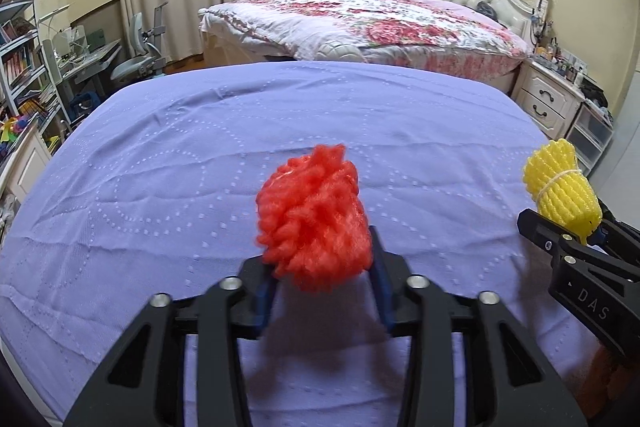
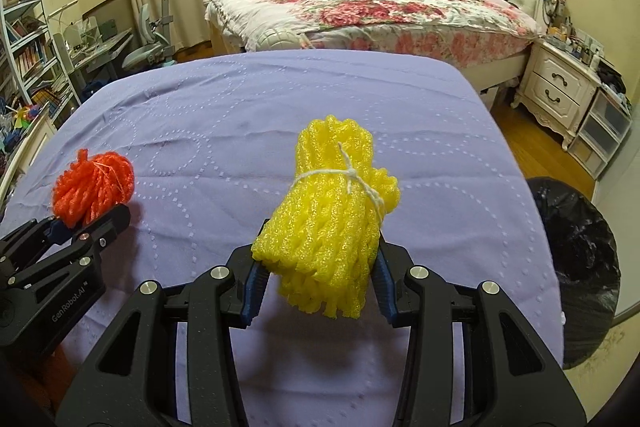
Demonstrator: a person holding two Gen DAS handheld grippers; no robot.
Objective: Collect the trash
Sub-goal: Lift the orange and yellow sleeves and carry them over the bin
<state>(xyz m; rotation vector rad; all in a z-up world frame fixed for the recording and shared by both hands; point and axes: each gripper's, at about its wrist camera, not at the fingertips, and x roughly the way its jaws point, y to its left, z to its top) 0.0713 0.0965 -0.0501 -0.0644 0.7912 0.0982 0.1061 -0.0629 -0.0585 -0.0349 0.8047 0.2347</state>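
Note:
A red foam-net bundle sits between the blue pads of my left gripper, which is shut on it and holds it above the purple cloth. My right gripper is shut on a yellow foam-net bundle tied with white string, also lifted off the cloth. In the left wrist view the yellow bundle and the right gripper show at the right edge. In the right wrist view the red bundle and the left gripper show at the left.
A bin lined with a black bag stands on the floor to the right of the purple-covered table. Beyond are a floral bed, a white nightstand, a desk with a chair and bookshelves.

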